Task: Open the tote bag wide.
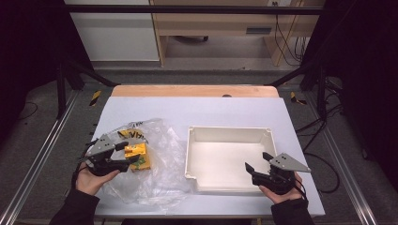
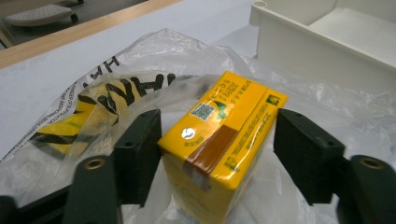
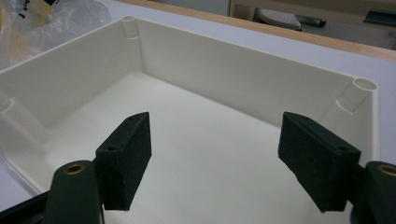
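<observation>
Currently the left gripper [image 1: 123, 153] sits at about 8 o'clock on the table [image 1: 220, 110], over a crumpled clear plastic bag [image 1: 162, 180] with black-and-yellow print. Its jaws straddle a yellow carton [image 1: 139, 157] that lies on the bag. In the left gripper view the carton [image 2: 224, 140] stands between the two pads: left pad touching or just off the carton's side, right pad close to the far edge with a thin gap visible. Jaws roughly carton-wide, partly closed in. Can't tell whether the pads actually press on it yet. Carton is tilted, a brown tape strip across its top face, and rests on the bag [image 2: 112, 93].

Right gripper [image 1: 259, 163] is at about 4 o'clock, held over the near right corner of the white tray [image 1: 225, 132]. Jaws stand well apart with nothing between them. In the right gripper view both pads hang over the tray's bare floor, tray wall [image 3: 243, 70] ahead at 12 o'clock.

Tray sits centre-right on the table, just right of the bag; bag edge touches or nearly touches the tray's left wall. Carton is well apart from the tray, at its 9 o'clock.
</observation>
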